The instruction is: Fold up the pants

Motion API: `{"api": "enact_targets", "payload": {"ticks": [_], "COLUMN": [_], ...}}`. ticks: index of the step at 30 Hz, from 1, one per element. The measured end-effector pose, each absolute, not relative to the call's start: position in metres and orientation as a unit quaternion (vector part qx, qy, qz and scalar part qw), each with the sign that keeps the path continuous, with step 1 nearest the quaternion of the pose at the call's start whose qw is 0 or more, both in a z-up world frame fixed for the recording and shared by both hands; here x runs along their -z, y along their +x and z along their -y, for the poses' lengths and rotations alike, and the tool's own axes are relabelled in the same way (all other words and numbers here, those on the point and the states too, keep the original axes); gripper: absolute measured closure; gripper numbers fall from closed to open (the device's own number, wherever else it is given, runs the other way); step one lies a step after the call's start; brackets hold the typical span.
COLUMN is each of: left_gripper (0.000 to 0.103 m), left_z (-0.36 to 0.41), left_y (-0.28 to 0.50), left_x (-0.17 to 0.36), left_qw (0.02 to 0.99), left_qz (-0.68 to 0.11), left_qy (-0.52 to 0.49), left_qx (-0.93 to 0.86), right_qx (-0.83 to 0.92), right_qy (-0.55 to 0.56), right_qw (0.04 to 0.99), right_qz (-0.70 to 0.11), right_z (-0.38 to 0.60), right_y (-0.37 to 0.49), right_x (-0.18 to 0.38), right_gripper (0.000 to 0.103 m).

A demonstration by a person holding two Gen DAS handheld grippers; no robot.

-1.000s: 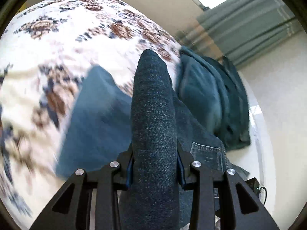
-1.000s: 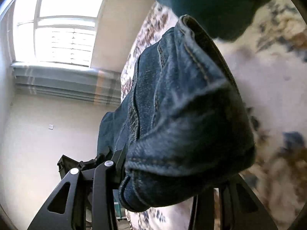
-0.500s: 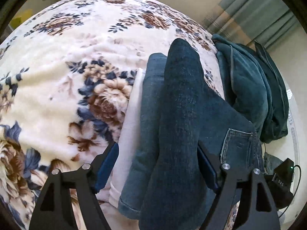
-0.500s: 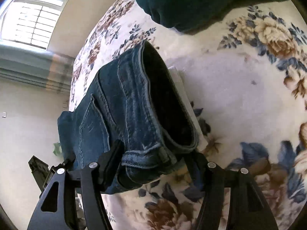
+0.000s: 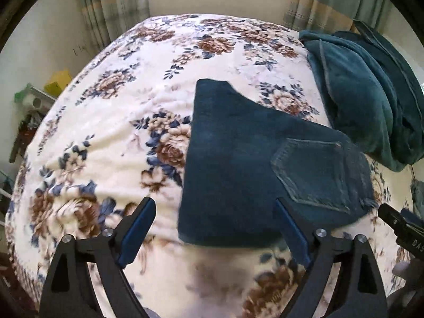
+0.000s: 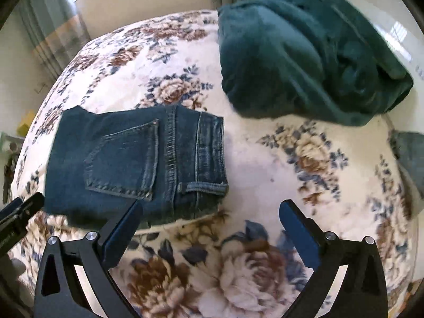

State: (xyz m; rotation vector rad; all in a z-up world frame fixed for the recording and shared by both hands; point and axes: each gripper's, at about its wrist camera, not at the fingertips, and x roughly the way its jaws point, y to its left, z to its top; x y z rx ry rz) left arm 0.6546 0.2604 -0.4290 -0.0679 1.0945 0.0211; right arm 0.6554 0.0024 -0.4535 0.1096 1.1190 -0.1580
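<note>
Released jeans (image 5: 254,164) folded, label maybe "DAS" (image 5: 414,242)

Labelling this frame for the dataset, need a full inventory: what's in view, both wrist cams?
jeans: 1, dark blue denim, folded flat on the bed, back pocket up
bedspread: 1, cream with brown and blue flowers, under everything
teal blanket: 1, dark teal, bunched at the far right of the bed
curtains: grey-green with a beige band, along the wall beyond the bed
yellow item: 1, yellow, off the bed's left side, too small to identify
left claw: 1, black with blue pads, open, holding nothing
right claw: 1, black with blue pads, open, holding nothing
</note>
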Motion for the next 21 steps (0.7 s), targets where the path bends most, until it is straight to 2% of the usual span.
{"api": "enact_targets", "payload": {"ticks": [7, 21], "left_gripper": [0.013, 0.013], "left_z": [-0.236, -0.221], "left_y": [0.603, 0.447], "left_x": [0.370, 0.186], "left_qw": [0.862, 0.906], "left_qz": [-0.506, -0.423], "left_qy": [-0.039, -0.028], "left_qx": [-0.009, 0.002], "right_qx": [0.073, 0.061], "right_qy": [0.035, 0.006], "right_qw": [0.858, 0.907], "right_qz": [-0.507, -0.416], "right_z": [-0.008, 0.006], "right_y": [0.582, 0.392], "right_x": [0.353, 0.142], "right_gripper": [0.000, 0.000]}}
